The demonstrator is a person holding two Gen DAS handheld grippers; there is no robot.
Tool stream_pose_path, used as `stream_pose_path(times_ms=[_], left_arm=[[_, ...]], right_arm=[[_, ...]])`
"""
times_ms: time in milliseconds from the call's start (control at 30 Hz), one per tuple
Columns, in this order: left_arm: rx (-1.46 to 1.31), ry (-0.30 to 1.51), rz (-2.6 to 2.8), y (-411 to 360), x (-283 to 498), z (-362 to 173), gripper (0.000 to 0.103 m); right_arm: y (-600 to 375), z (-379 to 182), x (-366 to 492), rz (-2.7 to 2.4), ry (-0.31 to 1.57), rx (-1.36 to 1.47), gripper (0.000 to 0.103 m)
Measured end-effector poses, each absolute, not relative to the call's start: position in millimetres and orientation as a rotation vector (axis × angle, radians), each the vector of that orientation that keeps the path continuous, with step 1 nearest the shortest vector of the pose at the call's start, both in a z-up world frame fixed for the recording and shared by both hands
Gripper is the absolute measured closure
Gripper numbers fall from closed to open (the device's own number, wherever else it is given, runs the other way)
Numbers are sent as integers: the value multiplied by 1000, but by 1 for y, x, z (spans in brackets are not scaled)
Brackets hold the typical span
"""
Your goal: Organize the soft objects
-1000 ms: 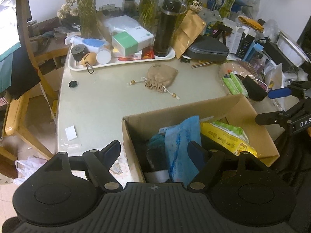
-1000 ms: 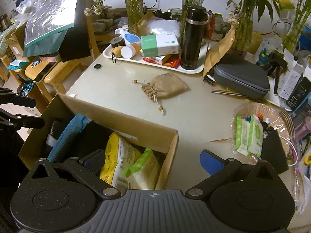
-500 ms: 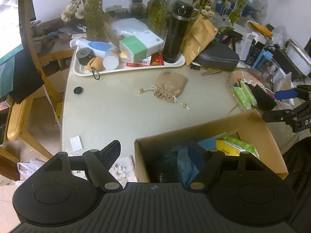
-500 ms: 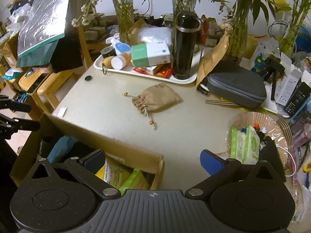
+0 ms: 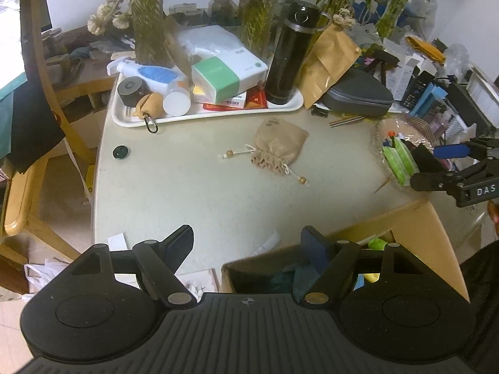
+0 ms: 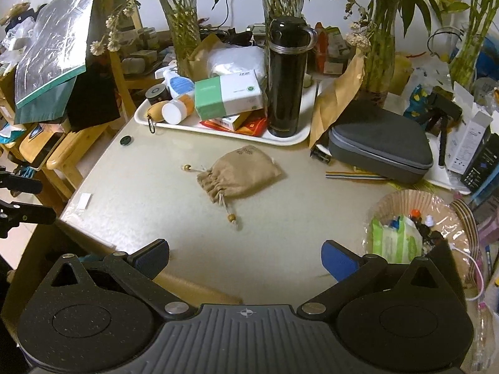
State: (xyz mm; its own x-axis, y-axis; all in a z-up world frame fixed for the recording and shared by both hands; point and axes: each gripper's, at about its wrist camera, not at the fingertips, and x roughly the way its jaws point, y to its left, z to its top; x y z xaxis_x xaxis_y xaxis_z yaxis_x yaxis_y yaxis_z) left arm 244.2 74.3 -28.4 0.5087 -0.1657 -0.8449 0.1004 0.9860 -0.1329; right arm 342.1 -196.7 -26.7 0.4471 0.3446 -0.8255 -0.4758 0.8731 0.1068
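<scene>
Both the left gripper (image 5: 248,243) and right gripper (image 6: 244,257) tilt downward over the desk (image 5: 193,193), jaws wide and empty, facing open surface around the tan drawstring pouch (image 6: 240,173) mid-desk, while the cardboard box (image 5: 436,233) at the near edge holds soft packets.

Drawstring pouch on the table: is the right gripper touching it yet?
Apart. The right wrist view shows bare tabletop between the drawstring pouch and the right gripper, whose jaws stand open and empty.
</scene>
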Motion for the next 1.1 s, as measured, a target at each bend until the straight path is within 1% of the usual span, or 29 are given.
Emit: stream_pose_path(times_ms=[267, 500, 900, 1100], left_arm=[[-106, 1105, -146, 77, 271, -41, 27], [-232, 1201, -173, 85, 293, -54, 28], [-252, 1266, -182, 86, 308, -66, 28], [-259, 1341, -208, 89, 318, -73, 28]], right_arm=[[-195, -43, 366, 517, 989, -90, 0], [-196, -58, 379, 501, 998, -72, 0], [-200, -67, 385, 497, 1014, -52, 0], [-198, -70, 384, 497, 1020, -66, 0]])
